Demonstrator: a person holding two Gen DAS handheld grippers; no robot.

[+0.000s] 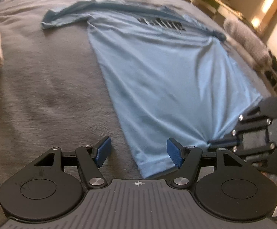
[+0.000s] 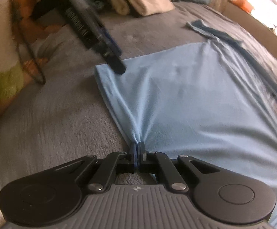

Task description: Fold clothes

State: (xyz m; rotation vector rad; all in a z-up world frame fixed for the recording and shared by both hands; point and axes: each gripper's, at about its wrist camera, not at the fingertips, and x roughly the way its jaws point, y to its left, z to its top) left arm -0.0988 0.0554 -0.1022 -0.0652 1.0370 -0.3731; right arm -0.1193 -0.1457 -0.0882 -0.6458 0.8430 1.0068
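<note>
Right gripper (image 2: 137, 148) pinches the light blue T-shirt (image 2: 186, 99) hem at lower centre; shirt spread across my grey bedspread (image 1: 43, 76). Left gripper (image 1: 138, 152), spread, straddles the hem corner. I judge it should close there.

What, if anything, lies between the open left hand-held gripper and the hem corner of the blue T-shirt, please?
Nothing visible does. The left hand-held gripper is open over the T-shirt hem corner, with only the grey blanket beneath. The right hand-held gripper already pinches the hem alongside.
</note>
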